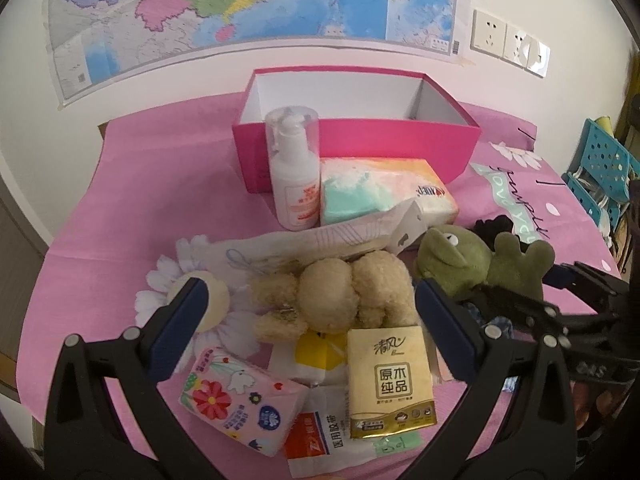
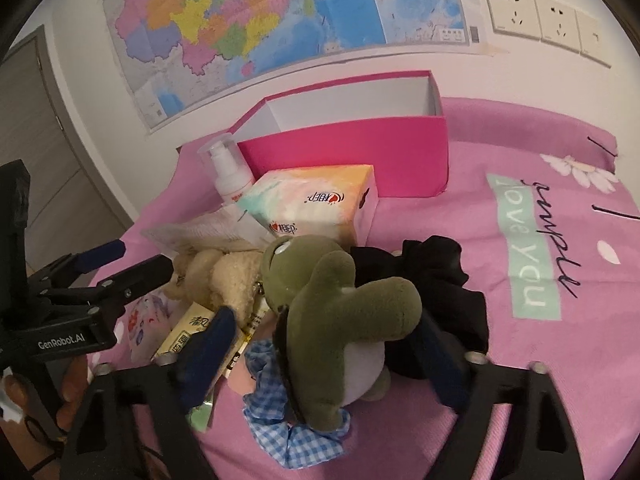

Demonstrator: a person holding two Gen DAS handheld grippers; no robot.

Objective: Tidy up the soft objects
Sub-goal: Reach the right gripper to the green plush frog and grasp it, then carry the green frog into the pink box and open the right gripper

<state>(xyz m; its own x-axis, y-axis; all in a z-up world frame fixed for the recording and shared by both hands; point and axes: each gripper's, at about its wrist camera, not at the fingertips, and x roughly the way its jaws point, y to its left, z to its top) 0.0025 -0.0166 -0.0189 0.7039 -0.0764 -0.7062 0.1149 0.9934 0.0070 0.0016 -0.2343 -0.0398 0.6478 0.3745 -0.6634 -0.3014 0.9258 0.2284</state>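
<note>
Pink box [image 1: 360, 140], interior partly hidden

The gold tissue pack [image 1: 390, 380] reads "清风" and "原木纯品". The white packet [image 1: 320, 440] at the bed's near edge reads "医用胶带". The pink bedsheet [image 2: 528, 256] carries "love you" on a green band. The left gripper [image 2: 132, 264] body reads "GenRobot.AI".

A colourful map [image 1: 240, 4] hangs on the white wall [image 2: 440, 68] beside sockets [image 2: 540, 16]; perhaps a grey door [image 2: 44, 152] left.
</note>
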